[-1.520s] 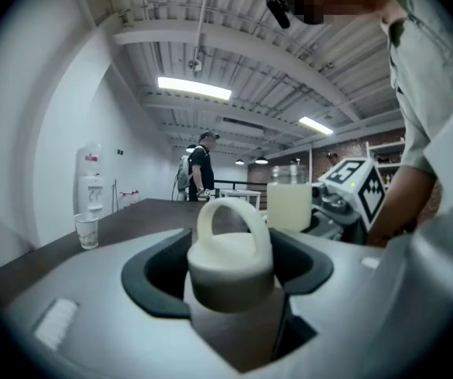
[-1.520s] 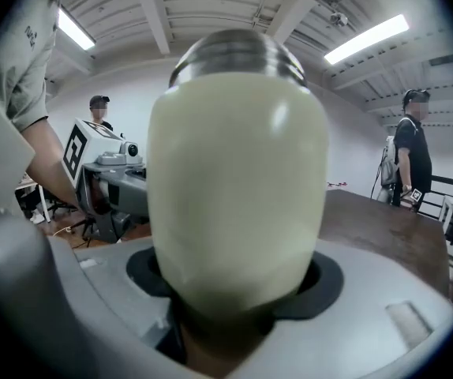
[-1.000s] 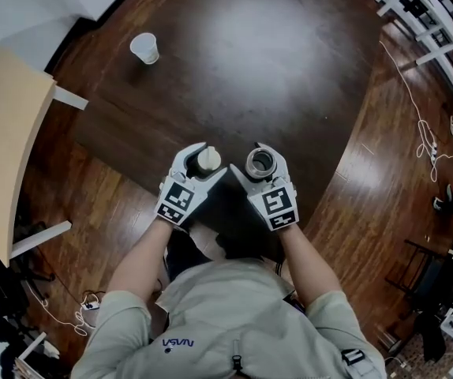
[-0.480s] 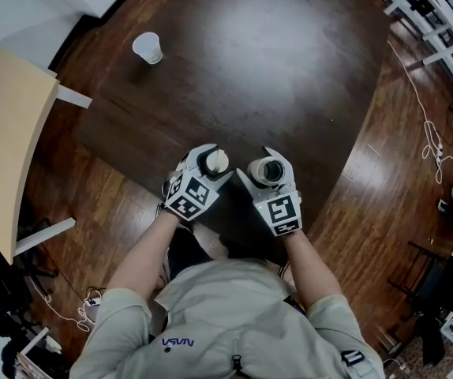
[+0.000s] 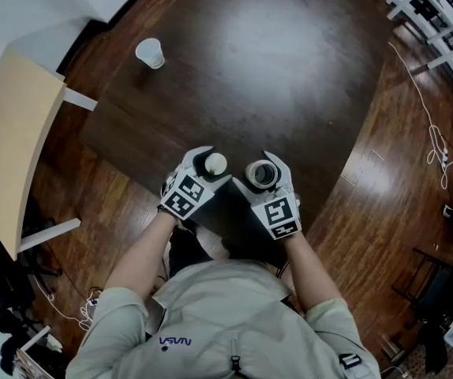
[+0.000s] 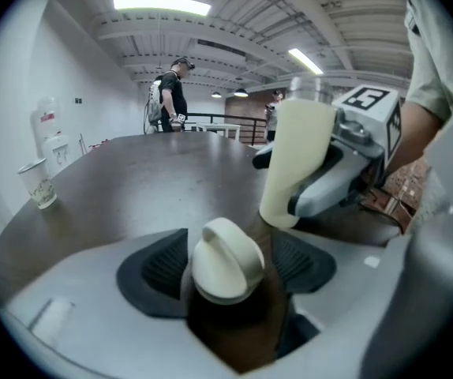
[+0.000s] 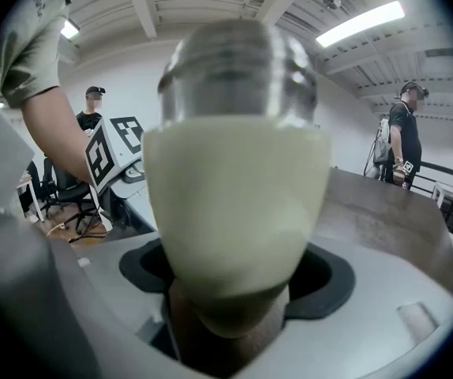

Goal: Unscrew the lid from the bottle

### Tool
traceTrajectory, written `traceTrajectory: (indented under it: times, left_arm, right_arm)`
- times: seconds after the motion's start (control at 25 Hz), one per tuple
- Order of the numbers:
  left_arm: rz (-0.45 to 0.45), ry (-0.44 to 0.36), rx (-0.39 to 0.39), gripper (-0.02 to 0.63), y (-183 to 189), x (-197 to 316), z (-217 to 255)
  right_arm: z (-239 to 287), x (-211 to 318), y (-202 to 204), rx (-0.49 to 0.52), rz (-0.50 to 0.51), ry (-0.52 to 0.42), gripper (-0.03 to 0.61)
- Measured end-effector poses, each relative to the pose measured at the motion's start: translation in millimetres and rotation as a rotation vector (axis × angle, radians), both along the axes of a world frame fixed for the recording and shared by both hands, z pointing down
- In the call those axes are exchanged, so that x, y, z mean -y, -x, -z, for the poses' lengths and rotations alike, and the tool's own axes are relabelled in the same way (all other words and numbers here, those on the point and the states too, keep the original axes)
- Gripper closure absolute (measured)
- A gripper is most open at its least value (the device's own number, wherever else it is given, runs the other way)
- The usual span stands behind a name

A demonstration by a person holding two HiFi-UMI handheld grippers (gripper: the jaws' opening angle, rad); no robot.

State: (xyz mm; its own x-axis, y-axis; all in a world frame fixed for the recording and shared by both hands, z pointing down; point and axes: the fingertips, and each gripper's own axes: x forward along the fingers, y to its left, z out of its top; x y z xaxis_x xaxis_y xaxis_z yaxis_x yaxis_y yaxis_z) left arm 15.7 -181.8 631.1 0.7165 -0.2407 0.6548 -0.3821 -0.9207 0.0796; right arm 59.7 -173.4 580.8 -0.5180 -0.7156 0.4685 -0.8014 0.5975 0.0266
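The dark table [image 5: 274, 77] spreads wide in front of me, bare across its middle and far side. Only 1 paper cup [image 5: 149, 52] stands on it, well away by the far left corner. I work right at the near edge, against my own body, so the free room lies ahead rather than behind. Off to the left sits a pale wooden tabletop [image 5: 13, 125], and white racks [image 5: 424, 14] line the floor at the upper right, both well clear of my hands.

The lid [image 6: 228, 259] is already off the bottle [image 7: 238, 212]. The 2 sit side by side, close but apart, the lid in my left claw [image 5: 208, 163] and the bottle in my right claw [image 5: 263, 174]. The bottle is cream below and clear at its open mouth, and it stands just right of the lid.

My left jaws have just been opening and now stand wide. The cream lid sits tilted between the pads, near the left one, with a clear gap to the right one — nothing squeezes it.

My right jaws have also just been opening and stand spread. The bottle fills the space between them, its narrow foot clear of both pads — I see no pad pressing on it.
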Motion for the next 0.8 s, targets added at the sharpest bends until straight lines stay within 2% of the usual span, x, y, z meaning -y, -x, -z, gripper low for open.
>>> traceTrajectory:
  times: [0.08, 0.24, 0.32, 0.36, 0.4, 0.44, 0.48, 0.52, 0.56, 0.68, 0.8]
  left_arm:
    - [0.063, 0.000, -0.048, 0.268, 4, -2, 14]
    - [0.262, 0.005, -0.180, 0.297, 31, -24, 43]
    - [0.363, 0.024, -0.251, 0.364, 51, -46, 56]
    - [0.411, 0.042, -0.288, 0.427, 61, -58, 62]
    - [0.450, 0.063, -0.323, 0.544, 70, -70, 68]
    - [0.474, 0.081, -0.354, 0.611, 76, -81, 73]
    - [0.483, 0.089, -0.376, 0.611, 79, -91, 77]
    - [0.482, 0.086, -0.384, 0.611, 81, -100, 80]
    - [0.482, 0.074, -0.379, 0.611, 83, -107, 82]
    - [0.511, 0.003, -0.355, 0.611, 88, -117, 92]
    - [0.527, -0.115, -0.367, 0.611, 87, -116, 123]
  right_arm:
    - [4, -7, -12, 0.021, -0.012, 0.019, 0.198]
    - [4, -42, -41, 0.065, -0.060, 0.067, 0.196]
    - [5, -63, -54, 0.092, -0.127, 0.076, 0.198]
    - [8, -74, -59, 0.100, -0.166, 0.069, 0.201]
    - [12, -83, -62, 0.102, -0.195, 0.055, 0.229]
    - [18, -90, -61, 0.103, -0.206, 0.037, 0.348]
    - [26, -95, -56, 0.105, -0.200, 0.015, 0.457]
    - [35, -98, -49, 0.113, -0.183, -0.009, 0.538]
    - [45, -100, -39, 0.127, -0.162, -0.029, 0.577]
    - [75, -101, -17, 0.184, -0.117, -0.076, 0.577]
    - [107, -92, -7, 0.222, -0.079, -0.129, 0.577]
